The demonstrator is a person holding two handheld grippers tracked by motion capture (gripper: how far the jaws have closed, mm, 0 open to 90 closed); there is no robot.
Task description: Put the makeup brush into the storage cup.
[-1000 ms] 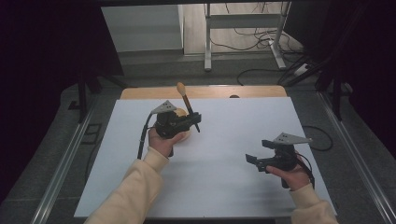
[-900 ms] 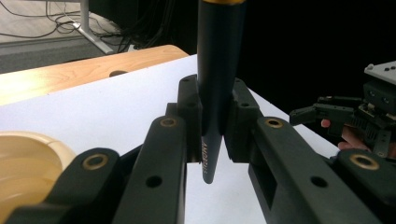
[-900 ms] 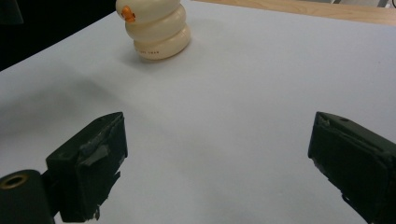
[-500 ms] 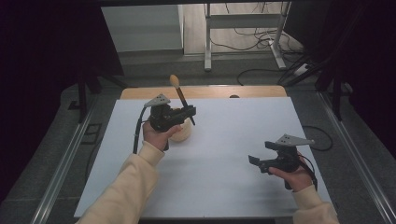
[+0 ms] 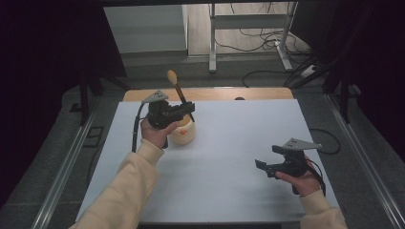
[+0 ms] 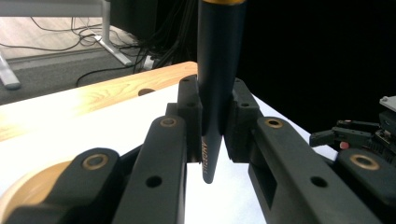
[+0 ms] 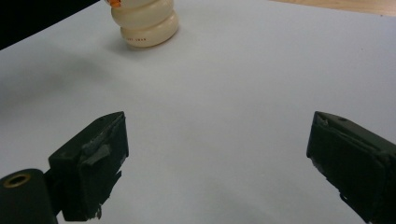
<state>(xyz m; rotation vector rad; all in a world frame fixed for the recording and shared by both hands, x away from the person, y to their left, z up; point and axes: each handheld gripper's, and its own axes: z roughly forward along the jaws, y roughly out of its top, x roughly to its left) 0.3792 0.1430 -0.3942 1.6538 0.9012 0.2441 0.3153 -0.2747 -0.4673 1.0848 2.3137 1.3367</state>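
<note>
Fingers point(image 6: 243, 112) of my left gripper point(image 6: 215, 116) are clamped on the dark handle of a makeup brush point(image 6: 215, 84): in the left gripper view the handle stands upright between the two pads, its tapered tip poking out below them, and the top of it runs out of the picture past a gold band. Below on the left sits the rim of a cream holder point(image 6: 28, 191), and the wooden table edge point(image 6: 93, 93) lies beyond the white mat point(image 6: 93, 126). My right gripper point(image 6: 359, 135) shows far off at the right. From the high view, my left gripper point(image 5: 184, 110) is held up over the far left part of the mat point(image 5: 229, 143), the brush point(image 5: 177, 90) slanting up and away with its tan head at the top, and the ribbed holder point(image 5: 181, 134) stands on the mat just under it, beside my left hand point(image 5: 155, 132). My right gripper point(image 5: 263, 167) hovers low at the near right, well apart from the holder. Its own view shows the fingers point(image 7: 100, 144) spread wide with nothing between them, bare mat point(image 7: 224, 93) underneath and the holder point(image 7: 147, 21) far off at the top left.
</note>
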